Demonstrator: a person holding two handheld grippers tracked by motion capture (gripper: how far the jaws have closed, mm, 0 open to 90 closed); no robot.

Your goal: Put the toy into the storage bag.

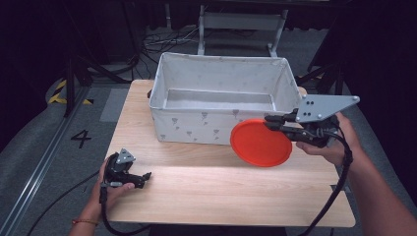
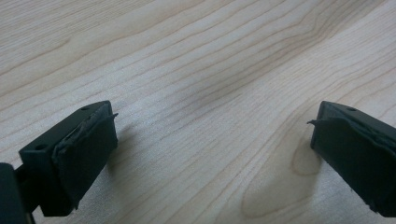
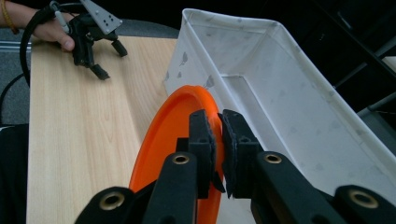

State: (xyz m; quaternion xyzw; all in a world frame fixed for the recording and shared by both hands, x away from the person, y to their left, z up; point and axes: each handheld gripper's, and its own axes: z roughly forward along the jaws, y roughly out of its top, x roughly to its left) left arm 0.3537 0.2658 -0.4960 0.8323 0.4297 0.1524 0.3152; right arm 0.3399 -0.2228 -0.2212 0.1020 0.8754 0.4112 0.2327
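Note:
An orange round plate (image 1: pixel 260 143) hangs tilted above the table, in front of the bin's near right corner. My right gripper (image 1: pixel 272 123) is shut on its upper right rim. In the right gripper view the plate (image 3: pixel 163 140) stands edge-on with its rim pinched where my right gripper (image 3: pixel 218 135) meets it. My left gripper (image 1: pixel 143 178) rests low on the table (image 1: pixel 196 182) at the near left, open, with nothing between its jaws. The left gripper view shows my left gripper (image 2: pixel 212 140) spread wide over bare wood. The same left gripper (image 3: pixel 106 58) shows far off in the right gripper view.
A white fabric bin (image 1: pixel 221 78) with grey prints stands at the back of the table, and nothing shows inside it (image 3: pixel 299 112). Cables trail off the near table edge from both hands. Dark floor and metal frames surround the table.

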